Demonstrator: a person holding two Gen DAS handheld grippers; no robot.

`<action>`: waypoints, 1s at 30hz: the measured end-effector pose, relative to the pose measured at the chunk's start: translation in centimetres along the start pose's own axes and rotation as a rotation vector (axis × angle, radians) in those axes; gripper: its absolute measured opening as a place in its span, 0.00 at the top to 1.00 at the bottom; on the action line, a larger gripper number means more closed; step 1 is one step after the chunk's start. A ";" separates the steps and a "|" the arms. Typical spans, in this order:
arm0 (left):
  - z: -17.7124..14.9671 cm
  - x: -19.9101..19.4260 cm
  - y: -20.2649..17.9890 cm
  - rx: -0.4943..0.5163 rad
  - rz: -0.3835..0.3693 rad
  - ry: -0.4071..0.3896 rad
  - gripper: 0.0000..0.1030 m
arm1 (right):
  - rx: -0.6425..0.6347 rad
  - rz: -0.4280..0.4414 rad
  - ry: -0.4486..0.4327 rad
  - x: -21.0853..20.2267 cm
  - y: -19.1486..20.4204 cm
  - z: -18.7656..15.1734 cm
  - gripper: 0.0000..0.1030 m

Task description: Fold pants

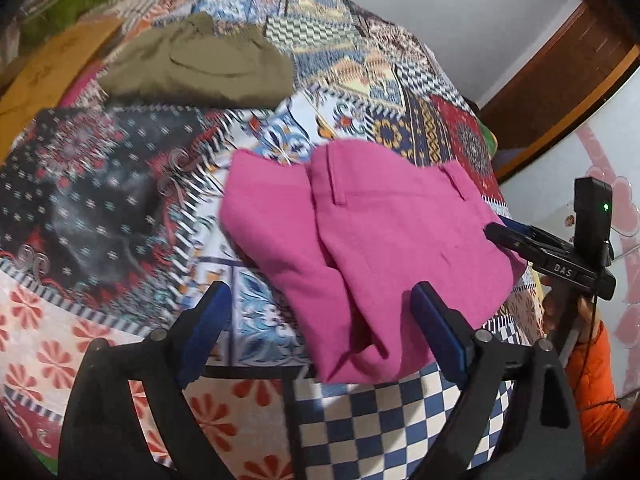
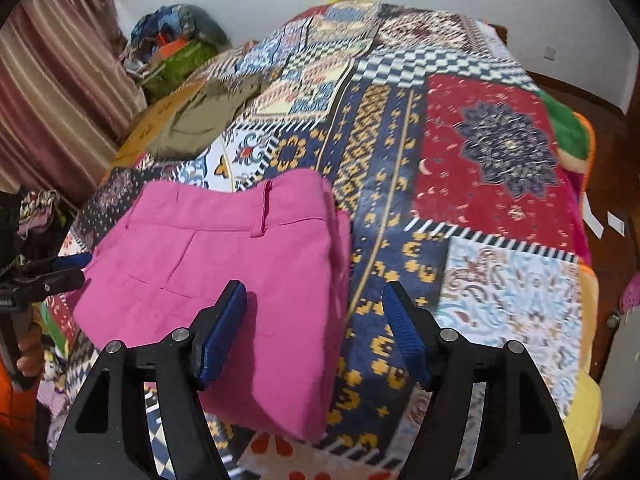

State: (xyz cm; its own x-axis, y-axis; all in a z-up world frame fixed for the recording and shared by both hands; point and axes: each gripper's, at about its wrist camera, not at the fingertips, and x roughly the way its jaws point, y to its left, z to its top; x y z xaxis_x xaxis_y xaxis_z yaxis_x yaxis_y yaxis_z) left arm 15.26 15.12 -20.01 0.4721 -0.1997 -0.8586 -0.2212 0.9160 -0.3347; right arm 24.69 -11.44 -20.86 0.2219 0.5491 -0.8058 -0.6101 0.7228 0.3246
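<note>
Pink pants [image 1: 360, 248] lie folded into a compact bundle on the patterned bedspread [image 1: 120, 208]; the waistband with belt loops faces away. They also show in the right wrist view [image 2: 224, 272]. My left gripper [image 1: 320, 312] is open, empty, just above the bundle's near edge. My right gripper [image 2: 314, 312] is open and empty, its left finger [image 2: 224, 328] over the pants' right part. In the left wrist view the right gripper [image 1: 496, 234] touches the bundle's right edge. In the right wrist view the left gripper [image 2: 76, 266] sits at the bundle's left edge.
Folded olive-green pants [image 1: 200, 64] lie farther back on the bed, also in the right wrist view [image 2: 196, 120]. A clutter pile [image 2: 176, 56] and a curtain [image 2: 60, 92] stand at the left. The bed's right edge [image 2: 588, 240] drops to a wooden floor.
</note>
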 end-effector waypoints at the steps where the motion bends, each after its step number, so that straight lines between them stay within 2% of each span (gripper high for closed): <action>1: 0.0 0.3 -0.1 0.000 -0.005 0.005 0.11 | 0.007 0.009 0.002 0.1 -0.2 0.0 0.34; 4: 0.5 1.1 -0.1 -0.013 -0.012 0.012 0.11 | 0.032 0.045 0.017 0.3 -0.7 0.1 0.33; 10: 1.7 3.3 0.9 -0.086 -0.076 0.062 0.11 | 0.072 0.106 0.052 1.2 -1.4 0.0 0.33; 14: 1.9 4.1 0.3 -0.059 -0.065 0.060 0.11 | 0.069 0.113 0.065 1.8 -1.3 -0.2 0.33; 17: 2.0 4.4 -0.3 -0.030 -0.054 0.047 0.16 | 0.053 0.109 0.067 2.0 -1.1 -0.1 0.32; 19: 2.2 4.5 -0.5 -0.025 -0.058 0.040 0.23 | 0.054 0.114 0.067 2.1 -1.0 -0.1 0.34; 21: 2.2 4.5 -0.7 -0.018 -0.052 0.031 0.27 | 0.055 0.134 0.064 2.1 -0.8 -0.1 0.44; 24: 2.1 4.5 -1.0 -0.006 -0.045 0.019 0.32 | 0.047 0.140 0.062 2.0 -0.3 -0.2 0.53; 28: 2.0 4.1 -1.5 0.013 -0.041 0.013 0.44 | 0.032 0.122 0.040 1.8 0.2 -0.3 0.58; 30: 1.9 3.9 -1.8 0.028 -0.031 0.009 0.49 | 0.012 0.104 0.022 1.5 0.6 -0.4 0.64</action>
State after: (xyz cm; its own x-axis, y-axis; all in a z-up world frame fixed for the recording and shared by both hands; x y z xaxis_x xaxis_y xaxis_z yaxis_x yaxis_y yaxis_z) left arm 19.13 13.33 -22.01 0.4709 -0.2311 -0.8513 -0.1823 0.9187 -0.3503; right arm 24.39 -10.32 -22.07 0.1412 0.6124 -0.7778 -0.6194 0.6675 0.4131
